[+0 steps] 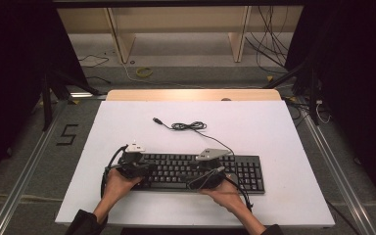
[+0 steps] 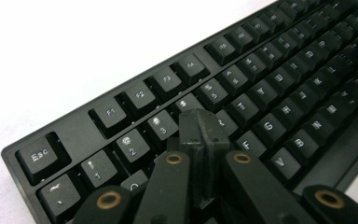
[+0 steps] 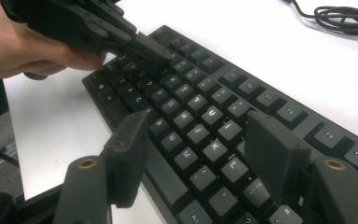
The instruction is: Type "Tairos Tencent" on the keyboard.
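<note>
I have both grippers over the keyboard (image 1: 200, 172), which lies on the white worktop (image 1: 274, 132) towards its near edge, long side running left to right.

My left gripper (image 2: 200, 122) sits over the keyboard's left end. In the left gripper view its fingers (image 2: 190, 128) are pressed together with nothing between them, and their joined tip comes down on the upper letter row, just below the number keys 3 and 4 and beside the R key. I cannot tell whether the tip actually presses a key or just touches it. The Esc key (image 2: 41, 155) is at the corner, near the left of that view. In the right gripper view the same gripper (image 3: 156, 53) shows in the person's left hand (image 3: 23, 46), tip down on the keys.

My right gripper (image 3: 196, 154) hangs above the middle of the keyboard with its fingers (image 3: 272, 149) spread wide apart and holding nothing. The letter keys J, K, L and M show in the gap between them. I cannot tell whether either finger touches the keys.

The keyboard's cable (image 1: 191, 126) lies loosely coiled on the worktop behind it, well apart from both grippers, with its plug (image 1: 157, 120) lying free.
</note>
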The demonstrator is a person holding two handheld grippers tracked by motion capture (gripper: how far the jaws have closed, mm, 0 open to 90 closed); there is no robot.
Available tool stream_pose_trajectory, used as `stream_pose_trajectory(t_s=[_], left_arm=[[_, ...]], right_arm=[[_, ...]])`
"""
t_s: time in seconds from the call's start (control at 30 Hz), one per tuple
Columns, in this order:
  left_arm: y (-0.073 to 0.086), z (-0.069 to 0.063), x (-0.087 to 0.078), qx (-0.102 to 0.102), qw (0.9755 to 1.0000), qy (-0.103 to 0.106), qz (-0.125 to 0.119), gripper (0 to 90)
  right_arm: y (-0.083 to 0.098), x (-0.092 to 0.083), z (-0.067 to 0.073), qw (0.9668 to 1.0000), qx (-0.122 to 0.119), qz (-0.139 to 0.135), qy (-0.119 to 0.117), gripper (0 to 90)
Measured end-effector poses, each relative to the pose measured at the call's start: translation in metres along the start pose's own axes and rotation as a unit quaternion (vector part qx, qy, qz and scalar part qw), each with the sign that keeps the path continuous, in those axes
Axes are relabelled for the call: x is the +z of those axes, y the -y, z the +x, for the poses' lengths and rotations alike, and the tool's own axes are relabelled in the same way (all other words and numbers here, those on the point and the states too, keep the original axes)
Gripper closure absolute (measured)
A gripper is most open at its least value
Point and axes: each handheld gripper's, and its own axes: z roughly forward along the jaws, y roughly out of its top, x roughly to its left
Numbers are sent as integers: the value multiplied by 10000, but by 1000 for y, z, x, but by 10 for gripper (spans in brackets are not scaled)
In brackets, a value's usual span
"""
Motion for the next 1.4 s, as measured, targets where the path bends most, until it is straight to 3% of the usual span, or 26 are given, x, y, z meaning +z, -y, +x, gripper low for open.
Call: stream_pose_trajectory(t_s=[0.23,0.53,1.17,1.4], left_arm=[[0,-1,-1,30,10000,-5,45,895],[-1,-2,-7,-69,9999,34,-97,854],[-1,-2,-20,-245,9988,321,-261,604],[0,-1,-25,-316,9984,314,-358,501]], right_arm=[[0,-1,-1,10000,-3,-22,29,409],[0,-1,-1,10000,-6,-38,47,409],[-2,4,3,10000,-80,15,5,414],[-4,6,5,9999,-103,11,-15,424]])
